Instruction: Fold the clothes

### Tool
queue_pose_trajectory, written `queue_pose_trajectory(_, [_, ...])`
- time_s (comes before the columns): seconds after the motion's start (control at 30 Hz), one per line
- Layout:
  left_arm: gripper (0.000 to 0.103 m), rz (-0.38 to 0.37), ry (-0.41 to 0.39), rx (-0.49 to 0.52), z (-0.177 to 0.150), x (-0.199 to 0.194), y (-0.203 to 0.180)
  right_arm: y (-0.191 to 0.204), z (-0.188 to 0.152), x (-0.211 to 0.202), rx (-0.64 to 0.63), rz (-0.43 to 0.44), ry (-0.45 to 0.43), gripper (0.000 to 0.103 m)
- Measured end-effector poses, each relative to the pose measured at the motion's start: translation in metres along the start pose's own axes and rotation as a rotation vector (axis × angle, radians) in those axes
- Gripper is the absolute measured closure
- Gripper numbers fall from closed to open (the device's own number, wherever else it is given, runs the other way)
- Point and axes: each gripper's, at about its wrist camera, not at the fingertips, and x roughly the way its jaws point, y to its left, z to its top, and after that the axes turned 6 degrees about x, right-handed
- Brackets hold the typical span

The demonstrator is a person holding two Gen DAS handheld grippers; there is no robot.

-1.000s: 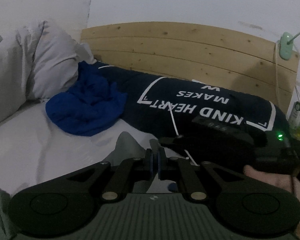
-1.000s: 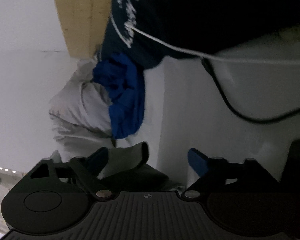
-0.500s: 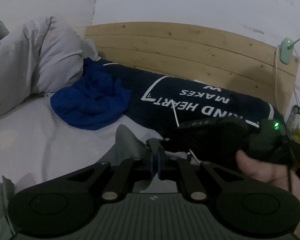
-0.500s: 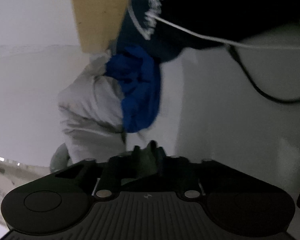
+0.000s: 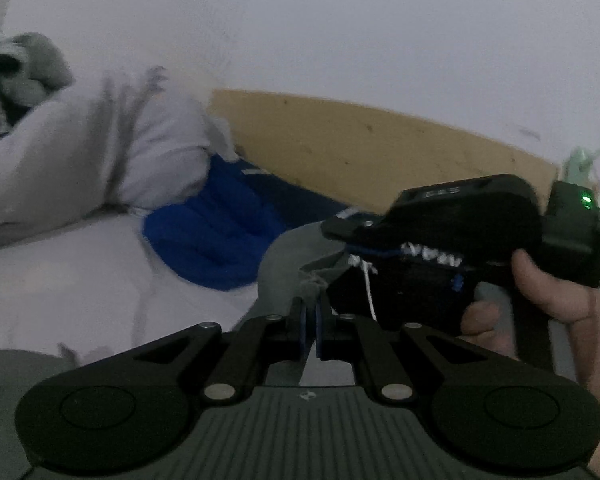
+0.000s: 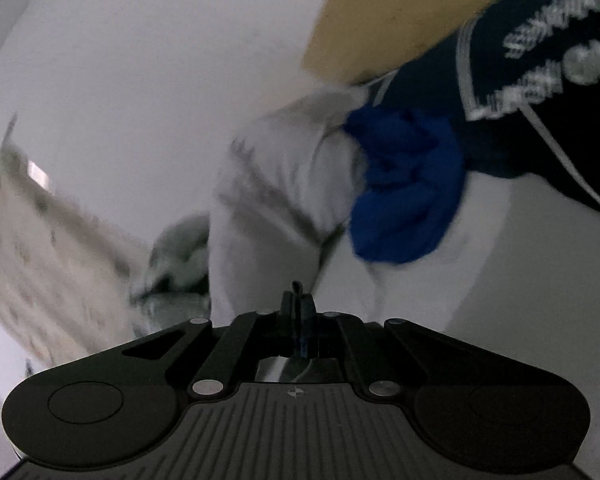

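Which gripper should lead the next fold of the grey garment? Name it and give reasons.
Neither clearly: left gripper and right gripper are both shut on the grey garment, lifted together. Probably the left, as its pinch shows most plainly.

Your right gripper [image 5: 340,236] covers most of the dark pillow [image 6: 540,92], whose white lettering is smeared past reading. The grey garment [image 5: 296,256] runs behind your left gripper [image 5: 310,320]. Your hand [image 5: 556,304] is cut off at the edge.
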Motion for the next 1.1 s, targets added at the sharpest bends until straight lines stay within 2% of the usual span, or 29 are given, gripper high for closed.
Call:
queue_pose_trajectory(0.13, [0.095,0.057,-0.05,-0.076,-0.004,-0.045,0.027,0.061,-0.01,0.036,-0.156,0.011,0.122,0.1])
queue_pose_trajectory(0.23, [0.095,0.113,-0.075,-0.155,-0.015,-0.082,0.056,0.111,-0.031,0.068,-0.268,0.031,0.239,0.1])
queue_pose_trajectory(0.47, [0.095,0.244,-0.133,-0.34,-0.04,-0.169,0.123,0.186,-0.131,0.119,-0.467,0.073,0.462,0.1])
queue_pose_trajectory(0.67, [0.095,0.352,-0.184,-0.496,-0.069,-0.236,0.174,0.226,-0.22,0.137,-0.585,0.078,0.602,0.1])
queue_pose_trajectory(0.83, [0.095,0.426,-0.214,-0.578,-0.094,-0.269,0.199,0.256,-0.299,0.151,-0.71,0.096,0.696,0.1])
queue_pose_trajectory(1.0, [0.095,0.497,-0.142,-0.626,-0.123,-0.284,0.218,0.268,-0.368,0.169,-0.79,0.096,0.778,0.1])
queue_pose_trajectory(1.1, [0.095,0.542,-0.129,-0.689,-0.138,-0.296,0.227,0.266,-0.406,0.179,-0.823,0.08,0.832,0.1])
